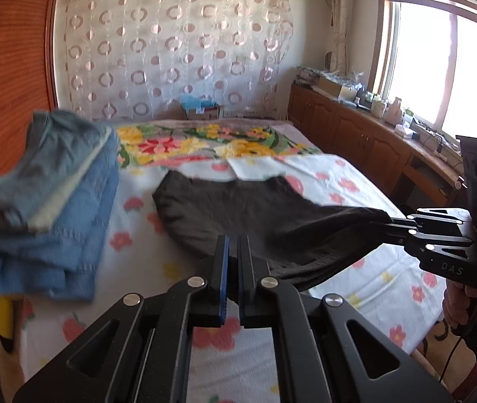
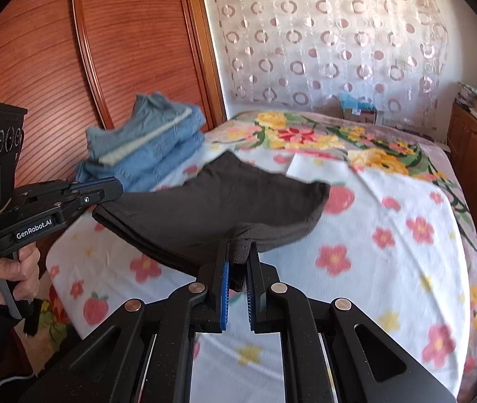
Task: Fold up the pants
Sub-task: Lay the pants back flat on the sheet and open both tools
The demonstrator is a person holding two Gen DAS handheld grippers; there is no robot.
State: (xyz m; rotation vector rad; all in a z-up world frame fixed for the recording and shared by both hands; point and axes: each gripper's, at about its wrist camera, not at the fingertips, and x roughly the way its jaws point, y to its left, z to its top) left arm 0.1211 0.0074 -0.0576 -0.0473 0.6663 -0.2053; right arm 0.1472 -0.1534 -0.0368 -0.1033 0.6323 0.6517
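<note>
Both grippers clamp the dark pants (image 2: 225, 201) over the floral bed (image 2: 389, 268): left gripper (image 1: 233, 245) and right gripper (image 2: 238, 255) nearly closed; folded blue jeans (image 1: 53, 201) at nine o'clock.

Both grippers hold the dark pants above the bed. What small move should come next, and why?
Probably lower both grippers together until the near edge lies flat. The left gripper and right gripper each pinch the dark pants, whose far part already rests on the bed while the near edge hangs lifted.

Sunlit window (image 1: 440, 60), wooden cabinets (image 1: 349, 127), floral bed (image 1: 356, 181), patterned curtain (image 1: 171, 43).
</note>
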